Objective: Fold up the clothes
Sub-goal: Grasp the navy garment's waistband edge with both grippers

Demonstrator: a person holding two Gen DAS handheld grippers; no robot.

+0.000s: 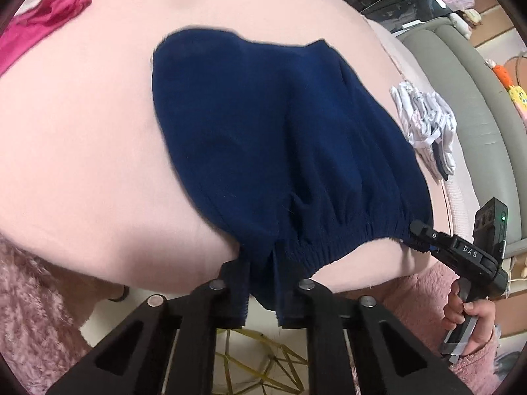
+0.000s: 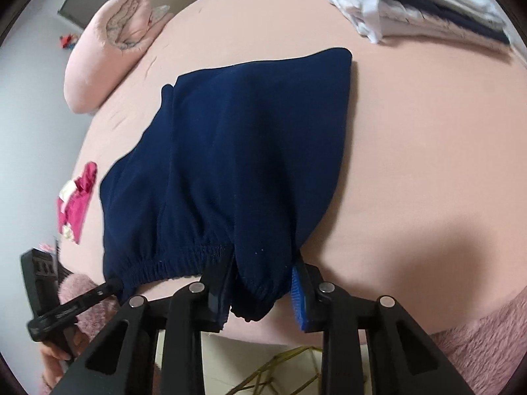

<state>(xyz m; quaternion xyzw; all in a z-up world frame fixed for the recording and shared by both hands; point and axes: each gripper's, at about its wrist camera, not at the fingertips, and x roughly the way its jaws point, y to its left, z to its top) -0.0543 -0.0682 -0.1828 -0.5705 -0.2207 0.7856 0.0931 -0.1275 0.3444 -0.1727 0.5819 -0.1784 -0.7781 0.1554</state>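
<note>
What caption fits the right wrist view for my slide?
Right tool and left tool each pinch the elastic waistband of navy shorts spread on a pink bed.

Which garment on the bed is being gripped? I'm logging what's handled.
The navy elastic-waist garment, held at its waistband by both grippers; the magenta garment and the white folded pile lie untouched.

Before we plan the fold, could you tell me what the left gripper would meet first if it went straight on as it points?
The navy shorts: the left gripper already pinches their elastic waistband, and beyond it lies more of the shorts on the pink bedsheet.
</note>
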